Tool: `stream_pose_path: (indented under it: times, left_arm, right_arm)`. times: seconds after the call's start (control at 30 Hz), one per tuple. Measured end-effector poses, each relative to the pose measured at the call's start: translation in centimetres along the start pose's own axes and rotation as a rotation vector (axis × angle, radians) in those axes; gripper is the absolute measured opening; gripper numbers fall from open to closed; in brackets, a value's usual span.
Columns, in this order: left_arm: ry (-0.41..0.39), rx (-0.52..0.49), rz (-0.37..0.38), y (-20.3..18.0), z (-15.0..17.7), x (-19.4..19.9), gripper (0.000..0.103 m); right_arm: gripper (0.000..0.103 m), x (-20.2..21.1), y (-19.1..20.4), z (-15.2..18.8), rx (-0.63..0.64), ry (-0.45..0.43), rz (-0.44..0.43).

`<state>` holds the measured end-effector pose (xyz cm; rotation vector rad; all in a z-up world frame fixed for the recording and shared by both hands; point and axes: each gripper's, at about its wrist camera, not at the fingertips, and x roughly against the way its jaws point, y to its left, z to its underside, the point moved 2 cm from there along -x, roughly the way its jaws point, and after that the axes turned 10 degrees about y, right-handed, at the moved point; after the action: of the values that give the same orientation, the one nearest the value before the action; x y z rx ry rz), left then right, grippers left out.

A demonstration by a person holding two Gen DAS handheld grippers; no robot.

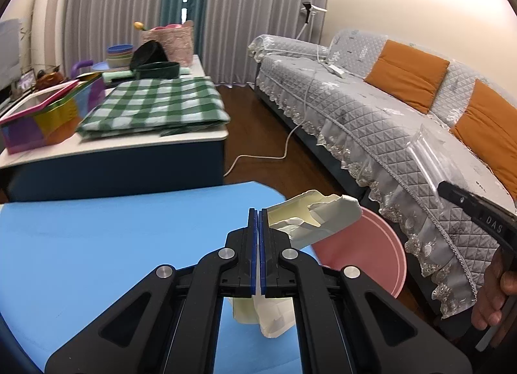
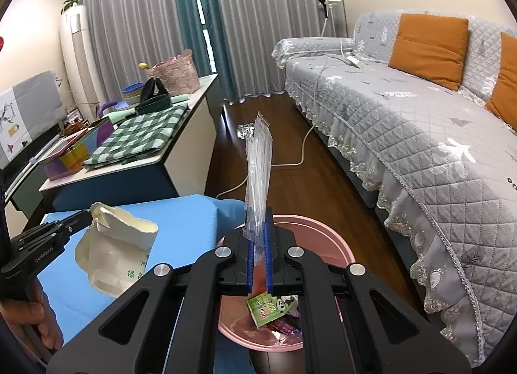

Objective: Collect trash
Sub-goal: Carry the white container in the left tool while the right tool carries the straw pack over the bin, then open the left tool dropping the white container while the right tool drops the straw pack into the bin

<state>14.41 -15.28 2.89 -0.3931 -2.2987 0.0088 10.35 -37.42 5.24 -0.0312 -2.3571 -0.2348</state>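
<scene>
The left gripper [image 1: 258,228] is clenched on a torn cream paper bag [image 1: 315,217], which sticks out to one side of the closed jaws and hangs below them over the edge of the blue surface [image 1: 97,244]. The right gripper [image 2: 258,244] is clamped on a clear plastic wrapper [image 2: 258,167] that stands up tall between its pads, right above the pink bin [image 2: 323,228] on the wooden floor [image 2: 290,180] beside the surface. The bin already holds a few small packets [image 2: 271,309]. The paper bag looks not quite over the bin yet, so letting go now could drop it on the surface's edge or the floor. It is light and creased, and may catch on a pad or drift sideways as it falls. The wrapper is long and thin; released from this height it could flutter past the rim, or cling to the gripper instead of dropping. With both grippers crowding one opening, they could also bump each other or tip the bin toward the sofa [image 2: 420,115].
</scene>
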Motion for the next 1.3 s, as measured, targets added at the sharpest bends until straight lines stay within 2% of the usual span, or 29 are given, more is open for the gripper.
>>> stream_pose_path:
  times: [0.53,0.97,1.03,1.1,1.13,1.17,1.23,1.3]
  left_arm:
    - [0.032,-0.048,0.056,-6.0,-2.2,-4.3,0.001]
    - [0.086,-0.090,0.078,-9.1,-2.0,-7.8,0.001]
    - [0.107,-0.088,0.082,-9.3,-1.9,-8.3,0.003]
    - [0.129,-0.087,0.081,-9.2,-1.7,-8.8,0.019]
    - [0.131,-0.086,0.076,-9.1,-1.6,-8.8,0.027]
    - [0.130,-0.086,0.072,-9.0,-1.6,-8.8,0.027]
    - [0.133,-0.081,0.073,-8.7,-1.4,-8.7,0.027]
    - [0.133,-0.079,0.069,-8.4,-1.3,-8.4,0.027]
  right_arm:
    - [0.005,-1.8,-2.6,0.1,-0.056,0.035,0.017]
    - [0.006,-3.3,-3.7,0.2,-0.072,0.064,0.023]
    - [0.010,-3.6,-3.6,0.2,-0.066,0.078,0.023]
    - [0.018,-4.0,-3.6,0.3,-0.060,0.091,0.050]
    - [0.028,-4.1,-3.7,0.4,-0.063,0.094,0.057]
    - [0.037,-4.1,-3.8,0.4,-0.068,0.096,0.057]
    - [0.046,-4.1,-3.8,0.5,-0.074,0.097,0.058]
    - [0.052,-3.9,-3.7,0.5,-0.071,0.095,0.065]
